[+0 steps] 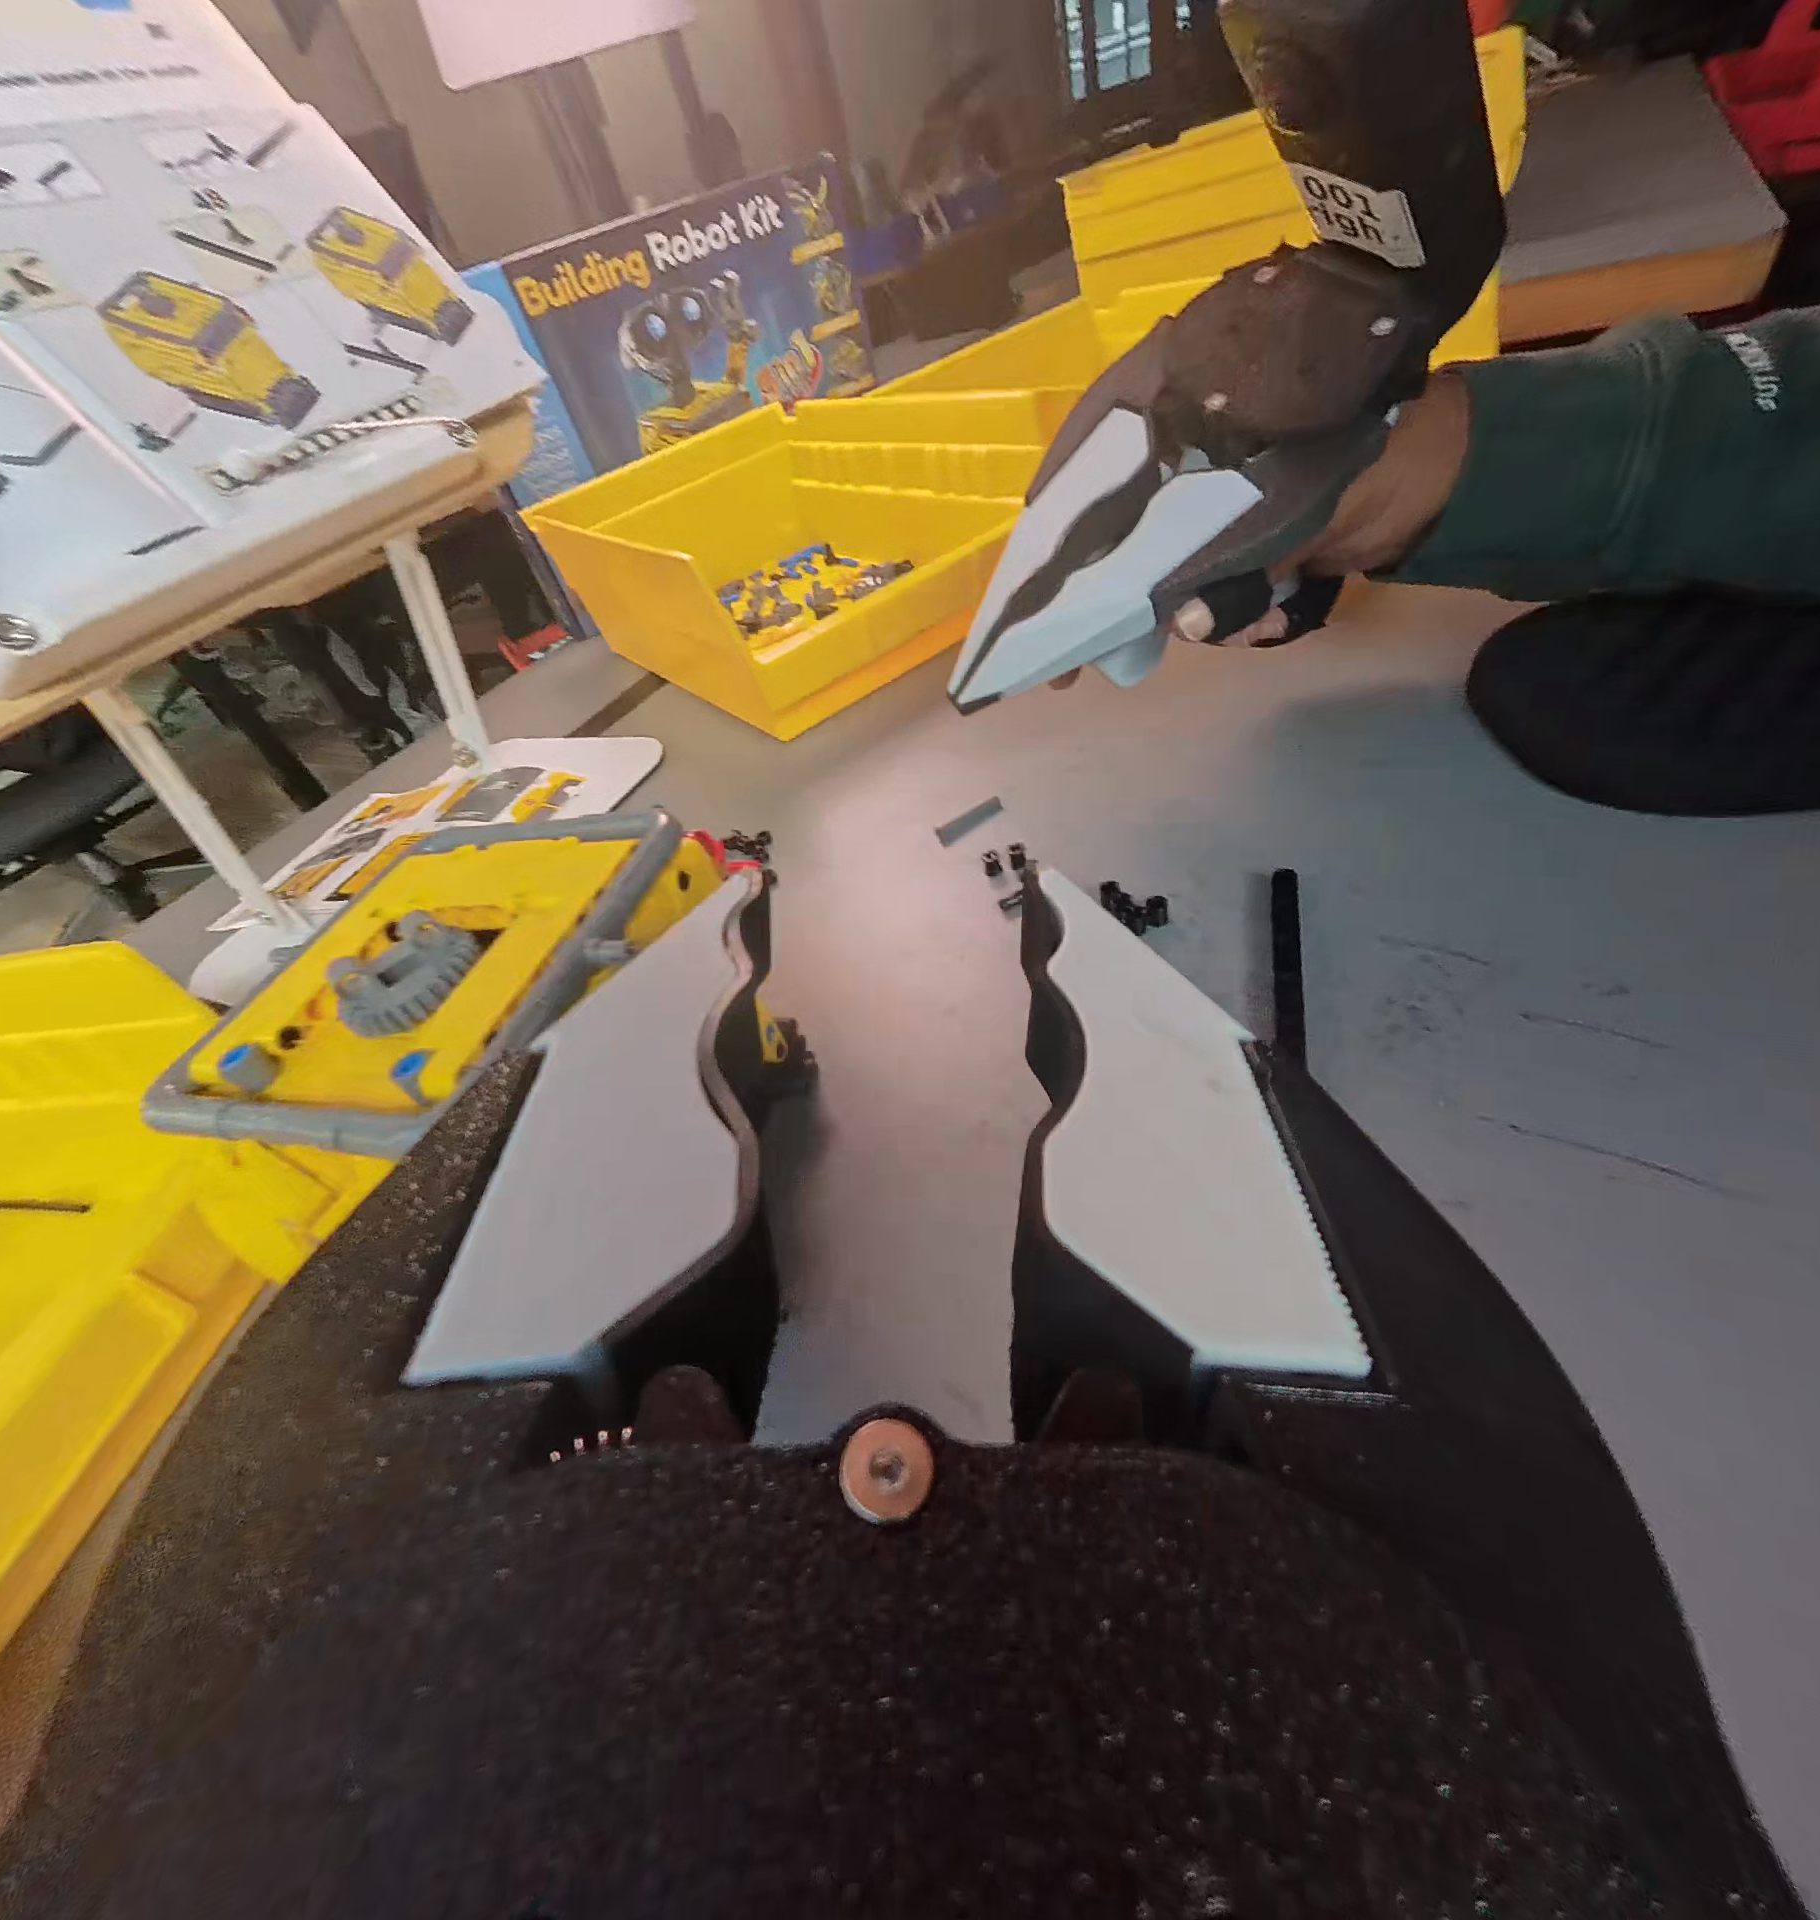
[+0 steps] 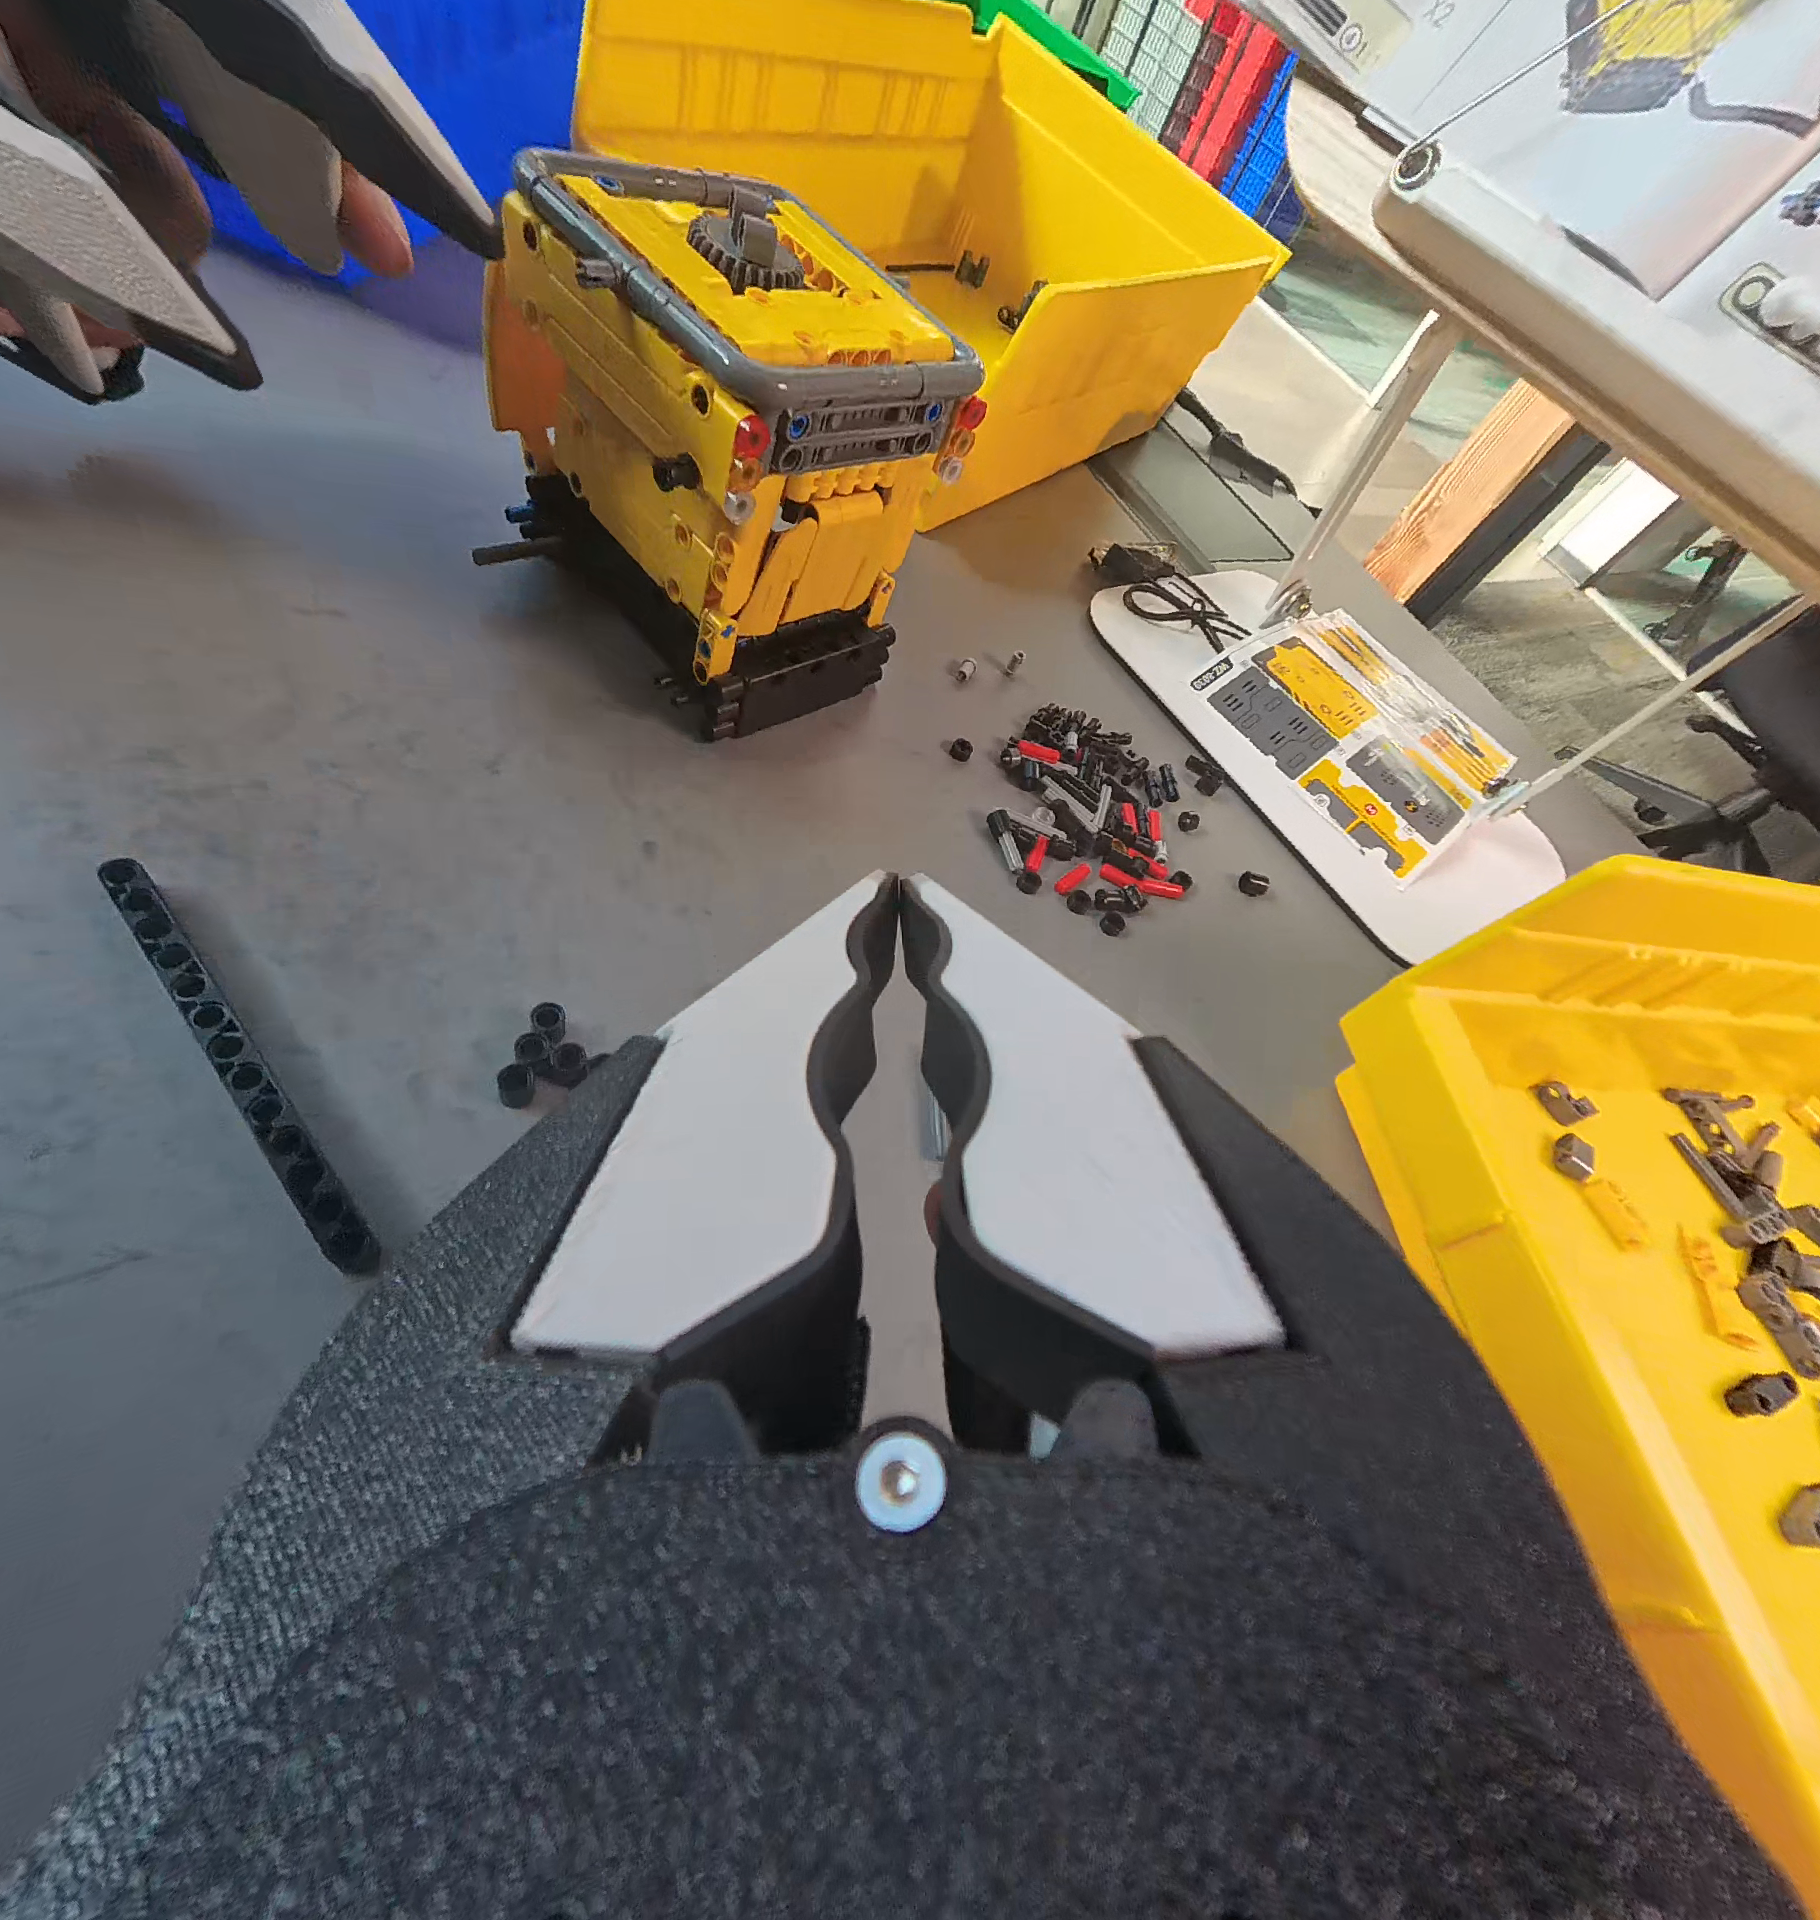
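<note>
My left gripper (image 1: pixel 890 894) is open, with only bare table between its fingers. A yellow brick-built model (image 1: pixel 397 977) with a grey frame and a grey gear on top stands just outside its left finger. In the right wrist view, one fingertip of the left gripper (image 2: pixel 355 301) is at the model's (image 2: pixel 719 416) upper corner. My right gripper (image 2: pixel 898 885) is shut, its tips meet and I see nothing between them. It hovers above the table (image 1: pixel 963 694). A short grey bar (image 1: pixel 968 821) lies on the table below it.
A long black beam (image 2: pixel 231 1060) and a few black connectors (image 2: pixel 542 1055) lie on the grey table. A pile of red and black pins (image 2: pixel 1093 821) lies by a sticker sheet (image 2: pixel 1353 748). Yellow bins (image 1: pixel 781 540) (image 2: pixel 1612 1247), an instruction stand (image 1: pixel 210 312) and a kit box (image 1: pixel 698 312) ring the area. Across from one pair of fingers to the other is roughly 12 cm. The short grey bar (image 1: pixel 968 821) is about 8 cm from my right fingertips and 20 cm from my left.
</note>
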Available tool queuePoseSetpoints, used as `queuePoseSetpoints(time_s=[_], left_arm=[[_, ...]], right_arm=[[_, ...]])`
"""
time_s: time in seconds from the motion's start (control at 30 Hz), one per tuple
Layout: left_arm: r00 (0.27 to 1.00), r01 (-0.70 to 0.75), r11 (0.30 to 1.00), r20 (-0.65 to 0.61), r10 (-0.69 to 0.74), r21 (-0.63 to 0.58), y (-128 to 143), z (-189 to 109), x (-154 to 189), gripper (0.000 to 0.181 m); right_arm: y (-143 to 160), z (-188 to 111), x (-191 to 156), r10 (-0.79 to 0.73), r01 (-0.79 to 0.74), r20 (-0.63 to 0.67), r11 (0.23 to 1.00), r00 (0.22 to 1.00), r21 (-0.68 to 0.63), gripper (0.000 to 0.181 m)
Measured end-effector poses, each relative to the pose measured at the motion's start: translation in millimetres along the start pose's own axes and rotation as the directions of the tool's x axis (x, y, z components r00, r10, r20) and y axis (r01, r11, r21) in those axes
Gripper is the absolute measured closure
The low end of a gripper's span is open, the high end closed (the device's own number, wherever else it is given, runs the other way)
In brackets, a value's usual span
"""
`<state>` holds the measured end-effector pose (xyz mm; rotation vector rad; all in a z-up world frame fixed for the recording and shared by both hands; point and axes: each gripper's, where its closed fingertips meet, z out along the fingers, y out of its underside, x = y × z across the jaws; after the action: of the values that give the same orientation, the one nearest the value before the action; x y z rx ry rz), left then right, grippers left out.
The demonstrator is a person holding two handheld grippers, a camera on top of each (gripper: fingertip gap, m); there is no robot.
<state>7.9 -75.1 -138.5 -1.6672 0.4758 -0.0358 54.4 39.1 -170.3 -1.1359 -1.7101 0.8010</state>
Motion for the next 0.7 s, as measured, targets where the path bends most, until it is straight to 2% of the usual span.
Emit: queuePoseSetpoints(time_s=[0.2,0.37,0.7], left_arm=[[0.957,0.012,0.99,-0.284,-0.052,-0.142,28.1,10.1,50.5,0.133],[0.902,-0.046,0.975,-0.429,-0.054,-0.219,39.4,8.0,82.4,0.136],[0.871,-0.118,0.926,-0.485,-0.078,-0.36,63.8,8.7,100.1,0.148]], right_arm=[[18.3,2.0,2.4,-0.016,0.017,0.015,0.998,1.0,-0.062,0.165],[25.2,0.1,3.3,0.007,-0.004,0.037,0.997,0.999,-0.083,0.164],[36.0,0.8,5.4,0.023,-0.018,0.047,0.992,0.999,-0.123,0.164]])
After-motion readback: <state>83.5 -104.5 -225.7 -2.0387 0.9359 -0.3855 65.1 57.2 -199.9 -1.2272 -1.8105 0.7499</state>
